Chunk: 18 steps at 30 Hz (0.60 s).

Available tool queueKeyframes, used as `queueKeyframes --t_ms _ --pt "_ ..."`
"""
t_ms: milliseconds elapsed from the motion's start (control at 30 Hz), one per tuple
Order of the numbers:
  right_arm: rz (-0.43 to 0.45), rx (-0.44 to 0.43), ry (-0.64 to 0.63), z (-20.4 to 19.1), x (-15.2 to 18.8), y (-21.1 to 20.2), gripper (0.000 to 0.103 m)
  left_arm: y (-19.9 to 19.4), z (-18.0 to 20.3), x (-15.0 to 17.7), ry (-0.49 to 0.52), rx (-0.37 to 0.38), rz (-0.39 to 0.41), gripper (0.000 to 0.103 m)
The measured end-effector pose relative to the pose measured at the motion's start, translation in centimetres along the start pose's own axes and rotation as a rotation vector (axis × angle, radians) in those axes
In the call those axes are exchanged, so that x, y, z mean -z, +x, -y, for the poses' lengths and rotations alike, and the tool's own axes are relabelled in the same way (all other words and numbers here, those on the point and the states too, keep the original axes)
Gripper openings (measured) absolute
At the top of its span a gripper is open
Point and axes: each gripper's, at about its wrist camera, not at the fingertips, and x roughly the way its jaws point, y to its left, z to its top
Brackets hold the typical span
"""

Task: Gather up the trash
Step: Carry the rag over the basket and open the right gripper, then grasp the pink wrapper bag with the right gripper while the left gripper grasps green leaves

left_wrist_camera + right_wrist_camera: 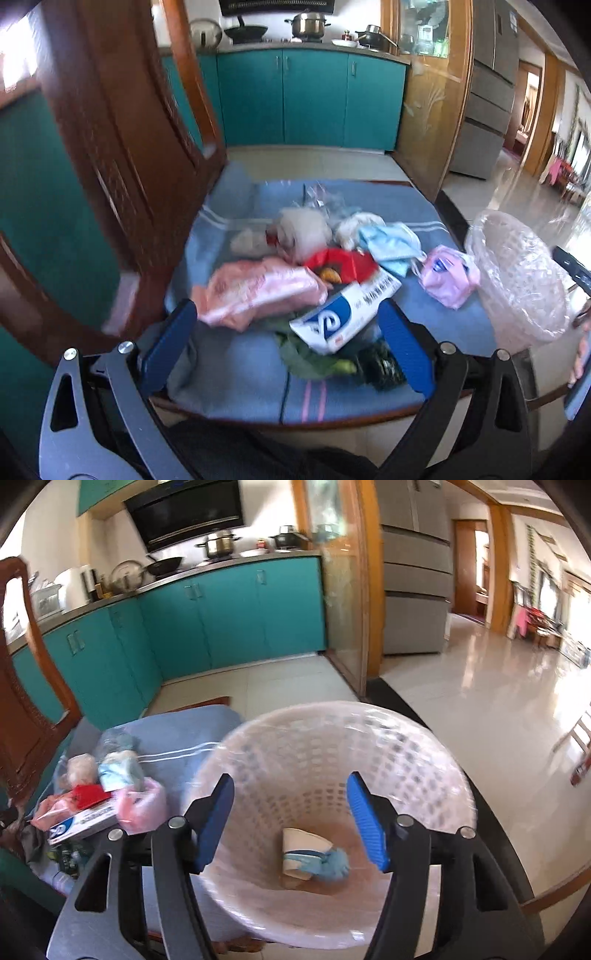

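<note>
Teal kitchen cabinets (314,99) and pots on the counter behind; in front of them a low surface under a blue striped cloth (236,373), carved dark-wood chair at its left. Landmark: the white lattice basket (332,760), lined with thin clear film, standing at the right end of the cloth.

Left gripper (286,334) — blue ribbed pads spread wide, gripping nothing, poised over the near edge of the litter heap, well left of the basket. Between the pads, not touched: a flat white-and-blue carton (343,314), long axis running diagonally from near-left up toward the basket, printed end pointing at it. Beside the carton's left end, a crumpled pink plastic bag (258,291), glossy and creased. Behind the carton, a red wrapper (341,260), a wad of white plastic (303,229), and a soft pale-blue face mask (391,243). Nearest the basket, a pink crinkled packet (448,275), just beside its wall. Under the carton, a green leaf (306,358) and something dark and shiny.

Right gripper (291,823) — pads partly apart, nothing between them, hanging over the basket's mouth. At the basket's bottom, a white paper cup (301,849) on its side with a blue crumpled piece (332,864) against it.
</note>
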Motion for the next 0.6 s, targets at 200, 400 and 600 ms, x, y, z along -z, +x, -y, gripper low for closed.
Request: queueKeyframes --t_ms 200,400,600 --pt "-0.035 -0.168 -0.035 -4.6 -0.9 1.2 0.062 1.2 1.7 2.4 0.099 0.019 -0.039 0.098" --pt "-0.093 -0.235 -0.162 -10.6 -0.6 3.8 0.062 2.3 2.2 4.1 0.072 0.110 -0.120 0.098" --pt "-0.160 -0.225 -0.202 -13.3 0.2 6.5 0.062 5.0 -0.3 5.2 -0.051 0.153 -0.202 0.077"
